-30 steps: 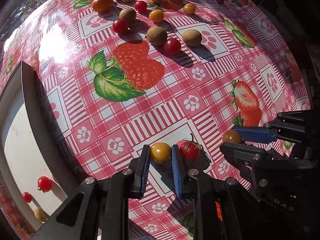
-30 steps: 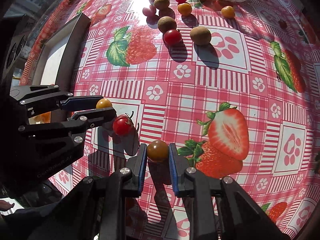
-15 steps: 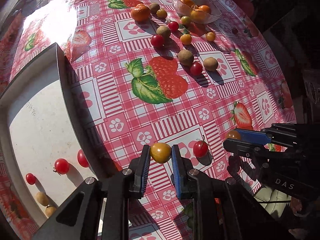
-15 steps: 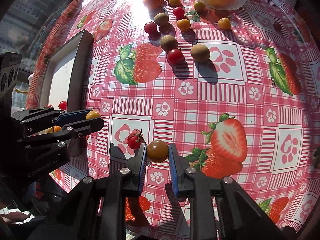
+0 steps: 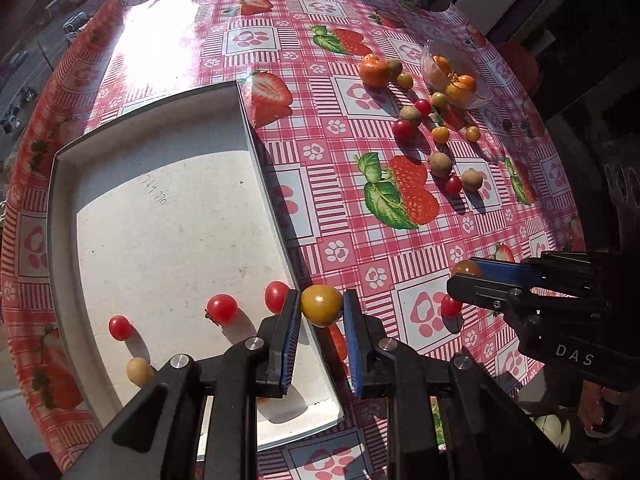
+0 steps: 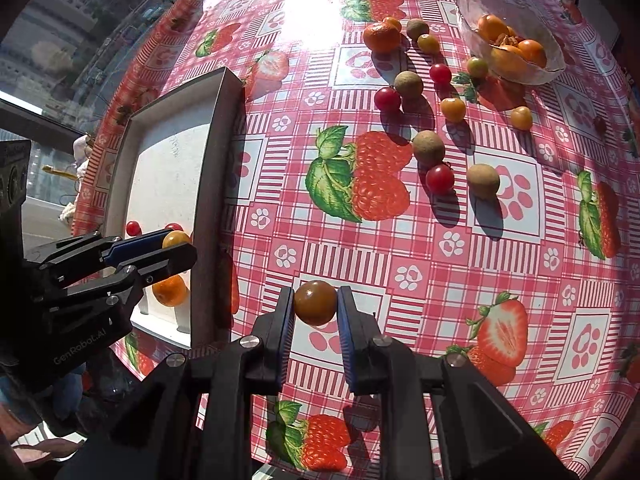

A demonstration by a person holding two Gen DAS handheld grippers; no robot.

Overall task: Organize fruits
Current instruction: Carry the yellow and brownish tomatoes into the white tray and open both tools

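While earlier over tablecloth, left tongs now at tray edge.

A red-and-white checked tablecloth printed with strawberries, leaves and paw marks covers the round table, with strong sun glare at upper left. Beyond the table's far edge, upper left, a street with parked cars lies below (seen through glass). At lower right, a dark unit marked "DAS" enters the frame.
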